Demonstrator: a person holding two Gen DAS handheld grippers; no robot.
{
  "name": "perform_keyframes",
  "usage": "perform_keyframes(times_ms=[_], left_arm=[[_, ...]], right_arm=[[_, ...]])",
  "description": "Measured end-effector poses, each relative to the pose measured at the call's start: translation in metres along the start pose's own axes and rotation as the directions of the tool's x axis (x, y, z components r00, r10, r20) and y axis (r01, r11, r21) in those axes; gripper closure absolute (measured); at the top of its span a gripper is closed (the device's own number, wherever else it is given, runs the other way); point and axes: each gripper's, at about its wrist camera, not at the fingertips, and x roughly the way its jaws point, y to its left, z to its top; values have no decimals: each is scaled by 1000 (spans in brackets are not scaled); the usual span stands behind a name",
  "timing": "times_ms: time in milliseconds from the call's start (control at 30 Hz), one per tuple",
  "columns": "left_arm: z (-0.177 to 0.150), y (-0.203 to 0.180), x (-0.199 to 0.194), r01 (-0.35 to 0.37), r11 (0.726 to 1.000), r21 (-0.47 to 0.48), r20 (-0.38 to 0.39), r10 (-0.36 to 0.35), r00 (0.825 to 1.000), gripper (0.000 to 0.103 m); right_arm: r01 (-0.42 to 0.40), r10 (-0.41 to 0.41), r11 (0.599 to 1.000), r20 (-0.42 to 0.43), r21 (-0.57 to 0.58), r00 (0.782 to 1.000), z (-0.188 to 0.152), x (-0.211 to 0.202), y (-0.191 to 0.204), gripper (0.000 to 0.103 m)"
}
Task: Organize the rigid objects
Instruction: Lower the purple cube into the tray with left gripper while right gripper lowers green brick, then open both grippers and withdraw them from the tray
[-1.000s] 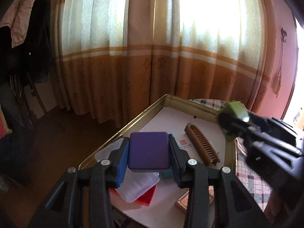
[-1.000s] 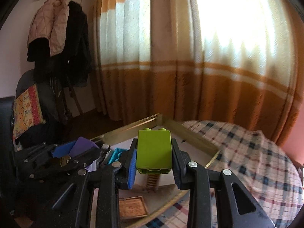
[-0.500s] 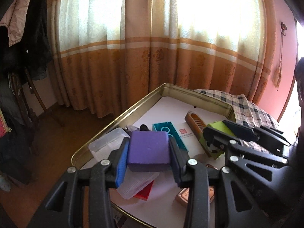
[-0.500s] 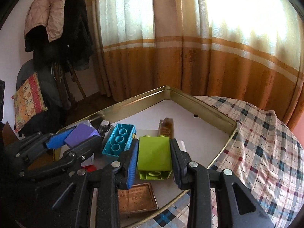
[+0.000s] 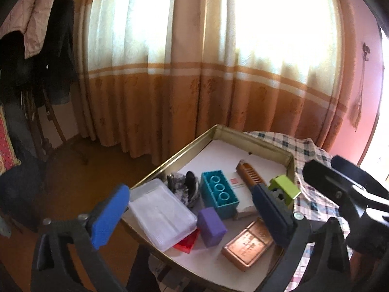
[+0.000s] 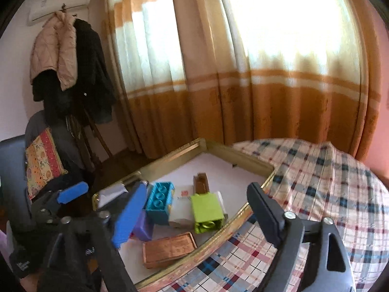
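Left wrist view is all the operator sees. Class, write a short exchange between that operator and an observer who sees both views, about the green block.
Operator: The green block is half hidden here. How does it lie?
Observer: On its side in the tray, with its hollow underside facing the right wrist camera.
Operator: Are the right tongs gripping it?
Observer: No. Their jaws are opening, and both pads stand clear of the block, which lies free on the tray.
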Motion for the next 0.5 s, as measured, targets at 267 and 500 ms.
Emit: perform_keyframes(times_ms=[267, 500], left_arm=[[9, -1, -20, 6, 1000, 17, 31, -6, 999, 0], [13, 13, -16, 12, 999, -42, 1, -12, 1000, 0]], right_arm=[[53, -47, 995, 70, -83, 996, 13, -27, 21, 10], [79, -75, 994, 61, -74, 995, 19, -27, 18, 8]])
